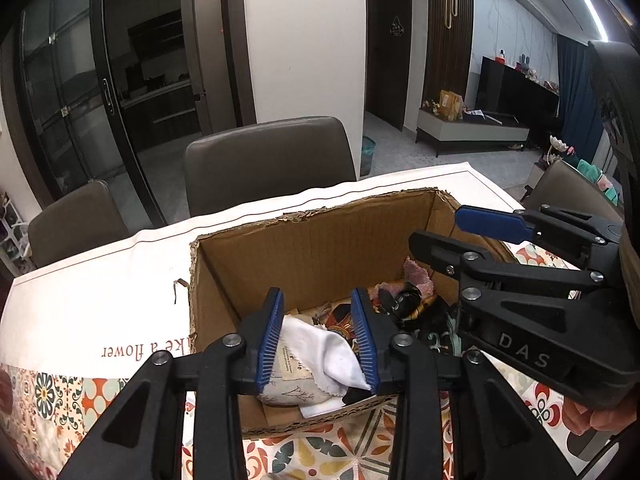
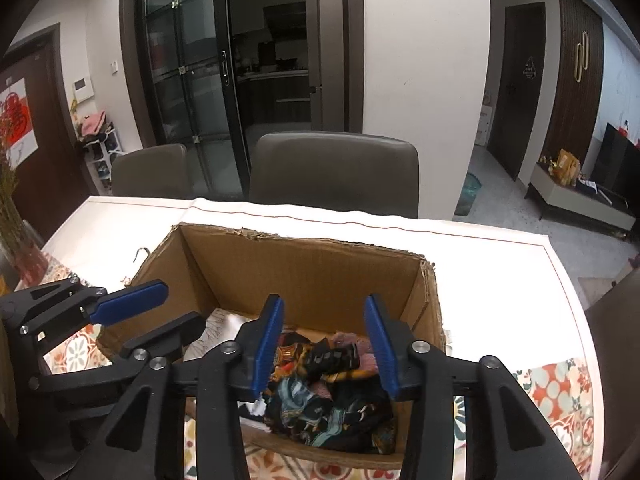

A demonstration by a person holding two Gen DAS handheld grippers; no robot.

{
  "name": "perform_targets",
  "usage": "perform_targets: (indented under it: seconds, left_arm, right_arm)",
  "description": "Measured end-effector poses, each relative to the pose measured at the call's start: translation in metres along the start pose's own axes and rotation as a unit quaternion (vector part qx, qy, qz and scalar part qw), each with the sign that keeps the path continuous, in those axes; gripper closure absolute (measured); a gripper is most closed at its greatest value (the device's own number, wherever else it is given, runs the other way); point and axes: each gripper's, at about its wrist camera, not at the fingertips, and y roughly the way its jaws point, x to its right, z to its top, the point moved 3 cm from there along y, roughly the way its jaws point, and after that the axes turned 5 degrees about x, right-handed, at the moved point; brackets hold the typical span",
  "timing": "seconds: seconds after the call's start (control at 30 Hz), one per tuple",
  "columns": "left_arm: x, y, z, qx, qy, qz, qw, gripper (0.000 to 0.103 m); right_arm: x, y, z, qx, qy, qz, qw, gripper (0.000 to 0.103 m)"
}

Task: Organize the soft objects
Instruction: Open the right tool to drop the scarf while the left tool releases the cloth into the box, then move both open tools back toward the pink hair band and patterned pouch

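Observation:
An open cardboard box (image 1: 320,240) stands on the table and also shows in the right wrist view (image 2: 304,268). Inside lie a white cloth (image 1: 340,352), a pale printed pouch (image 1: 284,384), dark patterned fabrics (image 2: 320,412) and a pink fluffy piece (image 1: 416,276). My left gripper (image 1: 318,340) is open above the box's near left side, over the white cloth, not touching it. My right gripper (image 2: 324,344) is open above the near right side, over the dark fabrics. Each gripper shows in the other's view: the right one (image 1: 436,232) and the left one (image 2: 160,308).
The table has a white runner (image 1: 120,300) with red lettering over a patterned tablecloth (image 1: 60,404). Grey chairs (image 1: 272,160) stand along the far side. A vase of dried stems (image 2: 20,248) stands at the table's left end. A loose metal hook (image 1: 178,286) lies left of the box.

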Motion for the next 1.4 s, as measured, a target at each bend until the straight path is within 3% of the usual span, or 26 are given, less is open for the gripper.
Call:
perform_targets:
  seconds: [0.53, 0.9, 1.03, 1.4]
  left_arm:
    - [-0.004, -0.05, -0.005, 0.04, -0.014, 0.039, 0.9984, 0.056]
    - [0.002, -0.096, -0.01, 0.078, -0.017, 0.064, 0.9947, 0.046]
    - [0.004, -0.112, -0.017, 0.087, -0.017, 0.075, 0.9932, 0.043]
    - [0.003, -0.147, -0.049, 0.095, -0.036, 0.11, 0.9888, 0.036]
  right_arm:
    - [0.004, -0.052, -0.001, 0.037, 0.028, -0.021, 0.999, 0.044]
    - [0.001, -0.092, -0.007, 0.056, 0.037, -0.035, 0.997, 0.044]
    - [0.002, -0.11, -0.012, 0.068, 0.046, -0.047, 0.995, 0.034]
    - [-0.007, -0.144, -0.032, 0.086, 0.05, -0.067, 0.993, 0.028]
